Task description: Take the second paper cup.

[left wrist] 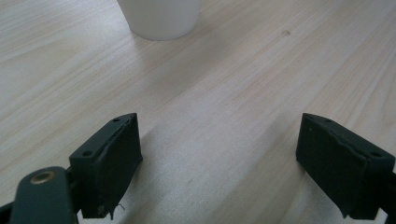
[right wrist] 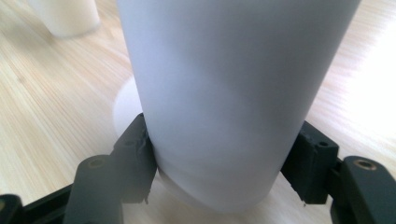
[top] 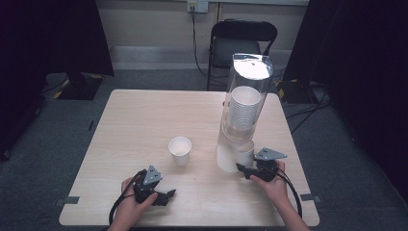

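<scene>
A tall clear dispenser tube (top: 243, 96) stands at the right of the table and holds a stack of white paper cups (top: 244, 109). At its foot, my right gripper (top: 243, 169) is shut on the lowest white cup (top: 245, 155). In the right gripper view both pads press the sides of that cup (right wrist: 224, 93), with the right gripper (right wrist: 224, 163) low on its body. Another white cup (top: 180, 150) stands upright alone mid-table. My left gripper (top: 168, 195) rests near the front edge, open and holding nothing. Its jaws (left wrist: 219, 163) point toward the lone cup (left wrist: 161, 16).
The light wooden table (top: 139, 120) has bare room on its left half and behind the lone cup. A black folding chair (top: 240, 41) stands beyond the far edge. Dark curtains flank the room, and cables run on the floor at the right.
</scene>
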A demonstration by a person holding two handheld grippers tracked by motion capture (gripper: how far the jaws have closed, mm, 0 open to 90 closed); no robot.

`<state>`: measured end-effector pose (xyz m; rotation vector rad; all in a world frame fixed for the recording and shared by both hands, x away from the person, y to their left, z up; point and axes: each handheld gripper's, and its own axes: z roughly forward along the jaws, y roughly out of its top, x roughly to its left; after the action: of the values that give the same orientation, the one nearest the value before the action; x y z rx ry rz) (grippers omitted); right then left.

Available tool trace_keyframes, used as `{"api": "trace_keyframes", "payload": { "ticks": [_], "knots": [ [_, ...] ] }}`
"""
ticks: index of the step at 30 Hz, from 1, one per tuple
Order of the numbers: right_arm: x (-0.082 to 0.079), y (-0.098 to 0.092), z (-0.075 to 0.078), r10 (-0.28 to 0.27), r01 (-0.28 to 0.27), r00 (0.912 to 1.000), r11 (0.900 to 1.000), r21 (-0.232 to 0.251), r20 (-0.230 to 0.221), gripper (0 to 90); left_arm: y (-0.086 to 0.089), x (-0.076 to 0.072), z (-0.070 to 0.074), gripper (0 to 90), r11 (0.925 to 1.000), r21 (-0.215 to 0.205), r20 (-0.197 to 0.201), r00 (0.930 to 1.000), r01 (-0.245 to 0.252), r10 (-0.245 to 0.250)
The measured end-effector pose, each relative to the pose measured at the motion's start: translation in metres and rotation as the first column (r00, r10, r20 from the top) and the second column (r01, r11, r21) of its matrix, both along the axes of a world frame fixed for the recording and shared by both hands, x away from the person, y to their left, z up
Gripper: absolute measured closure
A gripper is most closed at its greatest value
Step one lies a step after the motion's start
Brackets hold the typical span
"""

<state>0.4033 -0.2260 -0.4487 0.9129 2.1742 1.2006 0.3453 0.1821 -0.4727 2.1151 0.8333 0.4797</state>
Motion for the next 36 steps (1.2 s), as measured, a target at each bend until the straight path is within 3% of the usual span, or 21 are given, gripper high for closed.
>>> {"api": "trace_keyframes", "payload": {
  "ticks": [5, 9, 13, 14, 18, 19, 22, 23, 24, 26, 29, 32, 34, 36],
  "knots": [
    [-0.005, 0.002, -0.001, 0.026, -0.026, 0.9997, 1.000, -0.004, -0.004, 35.0, 0.000, 0.000, 0.000, 13.5, 0.9999, 0.005, -0.003, 0.9999, 0.012, -0.012],
    [-0.011, 0.009, -0.002, 0.076, -0.076, 0.9971, 0.997, -0.031, -0.002, 35.0, -0.003, -0.003, 0.001, 16.7, 0.9986, 0.007, 0.003, 0.9986, 0.052, -0.052],
    [-0.018, 0.019, -0.004, 0.132, -0.132, 0.9913, 0.990, -0.044, -0.005, 34.9, -0.012, -0.004, 0.008, 19.2, 0.9965, -0.045, 0.005, 0.9976, 0.070, -0.070],
    [-0.019, 0.021, -0.004, 0.142, -0.141, 0.9899, 0.989, -0.050, 0.000, 34.8, -0.015, -0.005, 0.012, 19.6, 0.9949, -0.073, 0.019, 0.9974, 0.070, -0.069],
    [-0.025, 0.030, -0.007, 0.177, -0.176, 0.9841, 0.983, -0.059, 0.012, 34.7, -0.024, -0.007, 0.032, 24.5, 0.9899, -0.102, 0.077, 0.9928, 0.099, -0.091],
    [-0.026, 0.033, -0.007, 0.188, -0.186, 0.9819, 0.980, -0.073, 0.020, 34.7, -0.027, -0.008, 0.037, 24.8, 0.9865, -0.126, 0.076, 0.9925, 0.104, -0.095],
    [-0.031, 0.042, -0.007, 0.238, -0.235, 0.9707, 0.968, -0.082, 0.030, 34.7, -0.036, -0.008, 0.053, 27.9, 0.9784, -0.157, 0.076, 0.9895, 0.134, -0.123],
    [-0.033, 0.045, -0.007, 0.254, -0.249, 0.9665, 0.964, -0.093, 0.039, 34.7, -0.039, -0.008, 0.058, 29.7, 0.9739, -0.187, 0.057, 0.9912, 0.128, -0.119],
    [-0.034, 0.047, -0.007, 0.273, -0.267, 0.9611, 0.958, -0.105, 0.045, 34.7, -0.041, -0.007, 0.064, 30.9, 0.9730, -0.191, 0.056, 0.9910, 0.130, -0.121],
    [-0.036, 0.052, -0.008, 0.301, -0.293, 0.9523, 0.949, -0.116, 0.053, 34.6, -0.048, -0.005, 0.074, 32.5, 0.9645, -0.226, 0.047, 0.9905, 0.137, -0.129],
    [-0.040, 0.059, -0.010, 0.343, -0.332, 0.9371, 0.933, -0.138, 0.063, 34.6, -0.056, -0.001, 0.089, 36.7, 0.9618, -0.247, 0.022, 0.9931, 0.117, -0.116],
    [-0.045, 0.065, -0.010, 0.373, -0.359, 0.9251, 0.920, -0.156, 0.070, 34.6, -0.062, 0.004, 0.095, 39.9, 0.9546, -0.275, -0.012, 0.9923, 0.115, -0.123],
    [-0.046, 0.068, -0.010, 0.387, -0.371, 0.9189, 0.914, -0.164, 0.077, 34.6, -0.066, 0.007, 0.094, 42.3, 0.9582, -0.270, -0.032, 0.9936, 0.096, -0.109],
    [-0.046, 0.071, -0.009, 0.402, -0.385, 0.9121, 0.908, -0.163, 0.082, 34.5, -0.069, 0.011, 0.091, 46.8, 0.9531, -0.291, -0.058, 0.9928, 0.084, -0.105]
  ]
}}
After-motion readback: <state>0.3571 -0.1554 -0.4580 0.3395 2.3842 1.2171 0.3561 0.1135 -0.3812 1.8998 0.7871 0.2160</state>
